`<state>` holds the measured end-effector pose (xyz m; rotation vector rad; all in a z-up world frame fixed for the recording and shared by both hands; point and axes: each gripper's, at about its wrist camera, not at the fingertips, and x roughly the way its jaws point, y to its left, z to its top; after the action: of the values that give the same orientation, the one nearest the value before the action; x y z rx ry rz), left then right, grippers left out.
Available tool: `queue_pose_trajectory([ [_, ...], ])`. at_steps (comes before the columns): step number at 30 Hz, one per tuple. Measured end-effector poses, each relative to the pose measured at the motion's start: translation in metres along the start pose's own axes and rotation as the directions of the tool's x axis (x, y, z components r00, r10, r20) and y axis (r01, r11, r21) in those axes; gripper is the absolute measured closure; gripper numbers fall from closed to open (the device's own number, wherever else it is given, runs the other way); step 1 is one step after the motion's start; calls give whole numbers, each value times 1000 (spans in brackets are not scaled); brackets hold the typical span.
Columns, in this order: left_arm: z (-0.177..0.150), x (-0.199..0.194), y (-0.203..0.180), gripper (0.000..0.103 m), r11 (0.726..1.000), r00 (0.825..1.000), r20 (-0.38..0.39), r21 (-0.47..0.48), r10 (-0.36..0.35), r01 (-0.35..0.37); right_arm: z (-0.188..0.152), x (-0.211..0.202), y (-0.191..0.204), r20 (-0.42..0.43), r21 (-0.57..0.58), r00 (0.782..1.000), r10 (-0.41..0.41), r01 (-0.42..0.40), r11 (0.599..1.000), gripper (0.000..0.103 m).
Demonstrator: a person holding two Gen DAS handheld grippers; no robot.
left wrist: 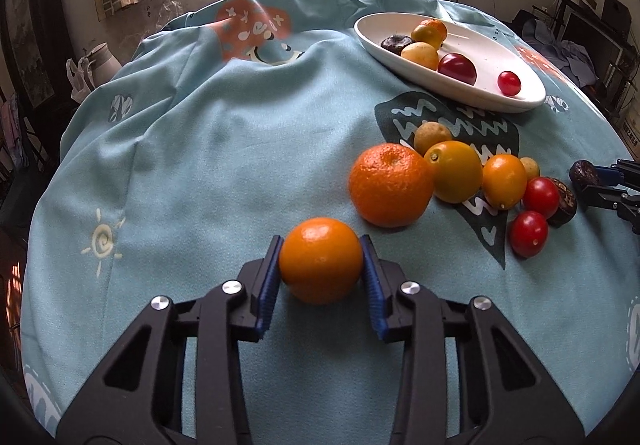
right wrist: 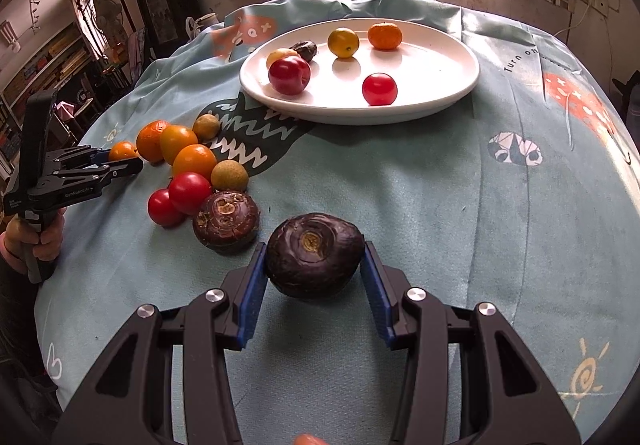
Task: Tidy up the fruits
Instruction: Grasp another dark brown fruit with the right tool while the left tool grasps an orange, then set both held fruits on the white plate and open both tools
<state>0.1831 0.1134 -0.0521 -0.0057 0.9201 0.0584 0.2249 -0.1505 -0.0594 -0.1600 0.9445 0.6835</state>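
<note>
- Left wrist view: the left gripper (left wrist: 321, 265) is clamped on a small orange (left wrist: 321, 260), both pads touching it, just above the blue tablecloth (left wrist: 192, 173). Beside it lies the loose fruit pile (left wrist: 460, 181); the white plate (left wrist: 516, 101) farther off already carries six fruits.
- Right wrist view: the right gripper (right wrist: 315, 269) grips a dark water chestnut (right wrist: 315, 255), pads against its sides, near a second chestnut (right wrist: 226, 221). The plate (right wrist: 440, 101) lies ahead. Judging by the pile, roughly two thirds remain.
</note>
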Motion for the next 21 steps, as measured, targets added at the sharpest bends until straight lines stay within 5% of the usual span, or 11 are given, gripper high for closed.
queue_pose_trajectory([
  [9,9,-30,0,65,997,996,71,-51,-51,54,2,-21,-3,95,31,994,56,-59,998,56],
  [11,25,-40,-12,65,997,993,95,-13,-77,78,11,-28,-7,138,66,986,91,-101,993,56],
  [16,89,-35,-53,65,988,978,149,71,-144,134,52,-33,-18,291,126,956,25,-64,990,56],
  [21,141,8,-100,65,983,984,113,142,-137,120,86,-5,-39,297,212,954,-34,-31,977,56],
])
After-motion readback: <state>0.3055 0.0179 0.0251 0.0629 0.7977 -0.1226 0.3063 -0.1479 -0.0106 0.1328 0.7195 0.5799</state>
